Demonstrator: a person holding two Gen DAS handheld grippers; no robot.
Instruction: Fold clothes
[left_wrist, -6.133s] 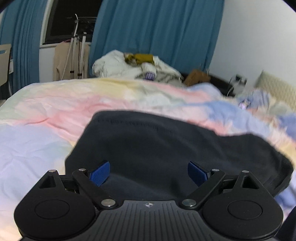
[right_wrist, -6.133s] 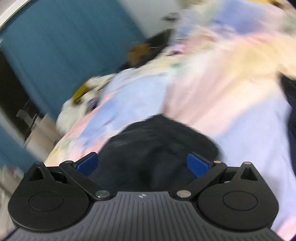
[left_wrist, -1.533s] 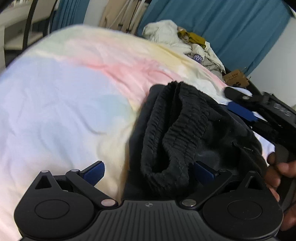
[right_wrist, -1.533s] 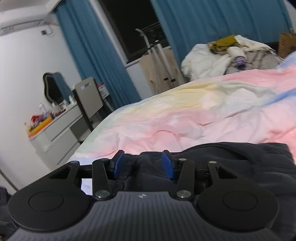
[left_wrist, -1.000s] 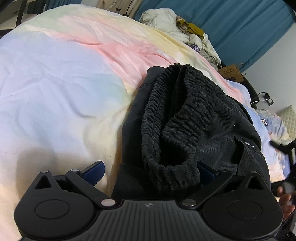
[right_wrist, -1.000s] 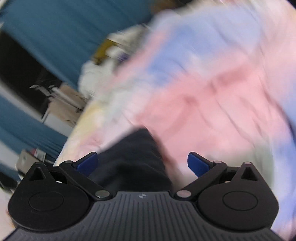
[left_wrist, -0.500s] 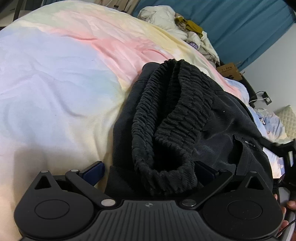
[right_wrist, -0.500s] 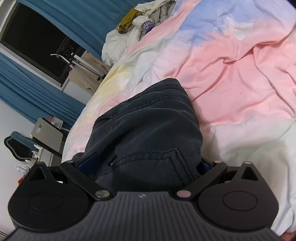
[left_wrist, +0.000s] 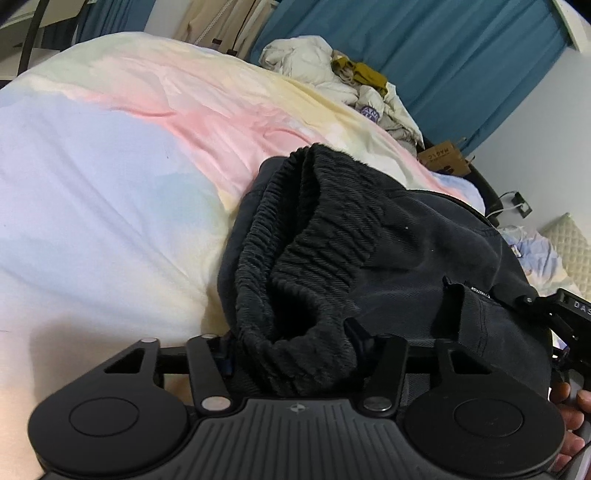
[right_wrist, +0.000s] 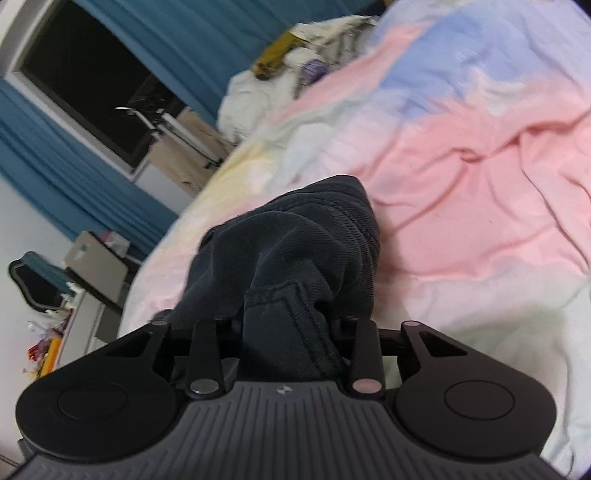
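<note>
Folded black pants (left_wrist: 388, 251) lie on the pastel duvet (left_wrist: 110, 192), ribbed elastic waistband toward me. My left gripper (left_wrist: 291, 343) is shut on the waistband end, its pads buried in the fabric. My right gripper (right_wrist: 291, 328) is shut on a bunched fold of the same black pants (right_wrist: 295, 240) and holds it a little above the duvet (right_wrist: 480, 184). The right gripper's body and the hand holding it show at the right edge of the left wrist view (left_wrist: 569, 332).
A heap of white and mustard clothes (left_wrist: 332, 70) lies at the bed's far end before blue curtains (left_wrist: 424, 55). A cardboard box (left_wrist: 443, 158) sits beyond the bed. A chair and desk (right_wrist: 92, 266) stand at the left of the right wrist view.
Both grippers were open around the black pants half a second ago and have closed on the fabric. The right gripper has bunched and lifted its fold.
</note>
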